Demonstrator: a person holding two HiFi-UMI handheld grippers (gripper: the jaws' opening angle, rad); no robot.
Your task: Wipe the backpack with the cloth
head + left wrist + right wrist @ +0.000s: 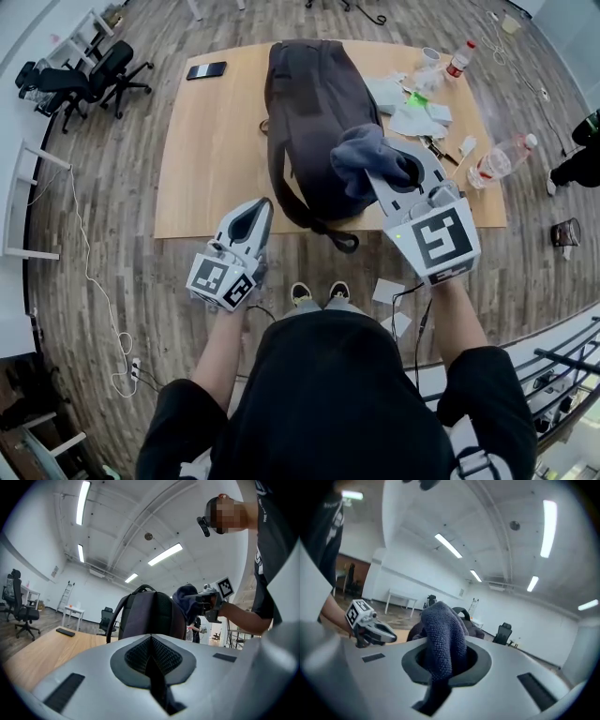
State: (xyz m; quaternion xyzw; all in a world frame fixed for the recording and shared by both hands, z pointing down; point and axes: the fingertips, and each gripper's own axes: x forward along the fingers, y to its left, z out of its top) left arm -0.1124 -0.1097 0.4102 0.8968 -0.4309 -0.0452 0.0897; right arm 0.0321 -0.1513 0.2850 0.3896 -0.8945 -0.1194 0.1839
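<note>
Hovering: right tool (pixel 405 174) clamped on grey cloth (pixel 368 152), nearer arm. Black backpack (pixel 309 103) on counter (pixel 216 159) just below-left, long axis running ahead. Left tool (pixel 251 217) jaws together, empty.

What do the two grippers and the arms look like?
Left gripper and right gripper: light grey tapered shells, black textured pads at the jaws, each with a white cube of black square markers. A black cable hangs from the right one. Short black sleeves.
</note>
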